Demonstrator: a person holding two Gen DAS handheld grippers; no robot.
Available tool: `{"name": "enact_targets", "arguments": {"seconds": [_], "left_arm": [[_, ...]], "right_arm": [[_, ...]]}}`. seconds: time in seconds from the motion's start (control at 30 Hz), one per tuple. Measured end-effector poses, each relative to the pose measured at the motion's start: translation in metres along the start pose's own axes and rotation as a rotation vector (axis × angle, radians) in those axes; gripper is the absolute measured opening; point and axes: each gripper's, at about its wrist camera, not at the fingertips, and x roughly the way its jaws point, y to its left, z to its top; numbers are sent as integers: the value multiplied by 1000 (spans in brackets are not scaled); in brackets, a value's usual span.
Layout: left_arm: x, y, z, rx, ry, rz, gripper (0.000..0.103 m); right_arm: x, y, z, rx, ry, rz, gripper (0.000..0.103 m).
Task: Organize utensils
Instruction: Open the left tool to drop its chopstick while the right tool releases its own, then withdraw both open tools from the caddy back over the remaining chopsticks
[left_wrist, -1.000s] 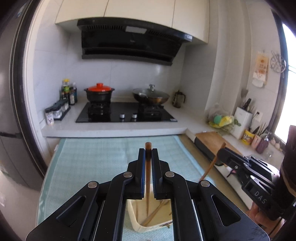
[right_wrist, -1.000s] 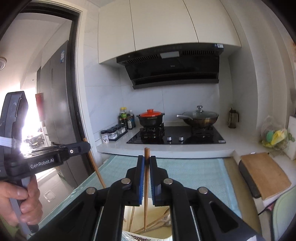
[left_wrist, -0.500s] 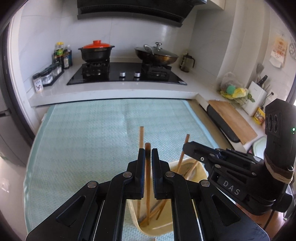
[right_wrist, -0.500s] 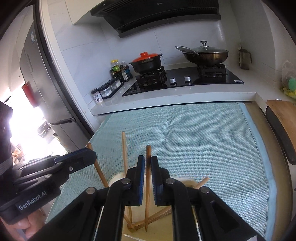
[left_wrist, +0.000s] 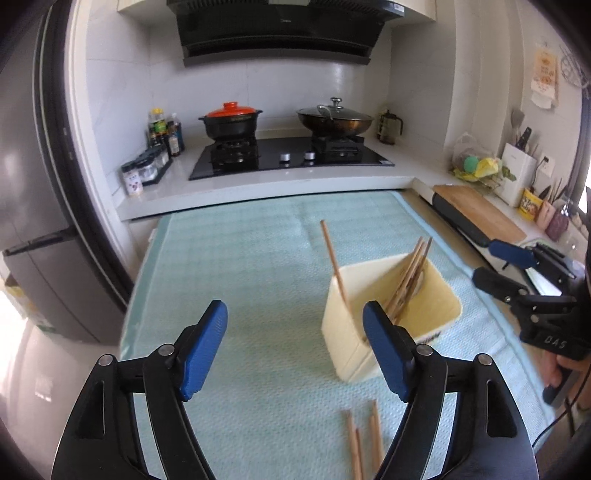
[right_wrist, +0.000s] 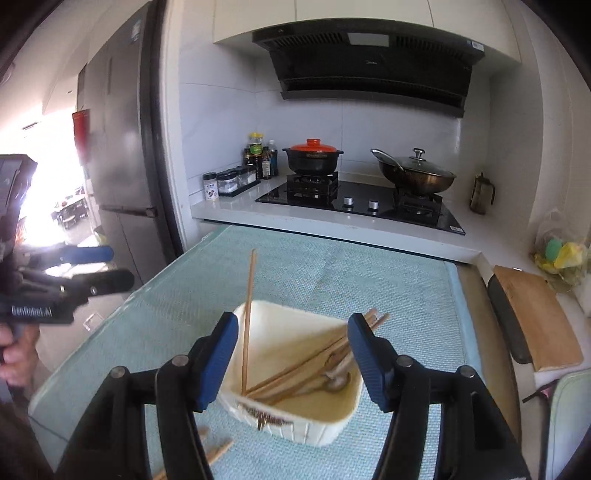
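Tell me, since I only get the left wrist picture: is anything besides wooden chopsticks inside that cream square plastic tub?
Observer: Yes. The right wrist view looks down into the cream square plastic tub, where metal spoons lie beneath the leaning wooden chopsticks.
Operator: And the single upright chopstick, is it really inside?
Observer: Yes. The upright chopstick has its foot on the tub's floor, in the near left corner as that view shows it.

Black pot with orange lid (left_wrist: 231, 120) and lidded wok (left_wrist: 334, 120) on the hob (left_wrist: 288, 158) — wooden cutting board (left_wrist: 480, 212), fridge (right_wrist: 114, 147)
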Motion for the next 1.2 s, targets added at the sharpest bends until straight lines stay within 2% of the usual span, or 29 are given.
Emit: {"name": "enact_targets", "arguments": {"seconds": [0.17, 0.33, 0.43, 0.63, 0.77, 0.93, 1.2], "left_arm": [[-44, 19, -47, 6, 17, 75, 81], [-72, 13, -88, -32, 14, 68, 82], [-83, 3, -106, -59, -2, 65, 85], [-85, -12, -131, -98, 3, 50, 85], [-80, -19, -144, -139, 20, 3, 85], [-72, -24, -156, -155, 47, -17, 85], [-71, -21, -166, -153, 62, 3, 85]], "right_arm": [[-49, 15, -55, -74, 21, -22, 63], [-81, 23, -115, -74, 40, -59, 63], [-95, 29, -149, -33, 65, -39, 63], [-112, 34, -197, 37, 109, -45, 63], [-116, 29, -210, 89, 126, -51, 63], [-123, 29, -211, 108, 122, -58, 63], [-123, 42, -205, 82, 102, -47, 63]]}}
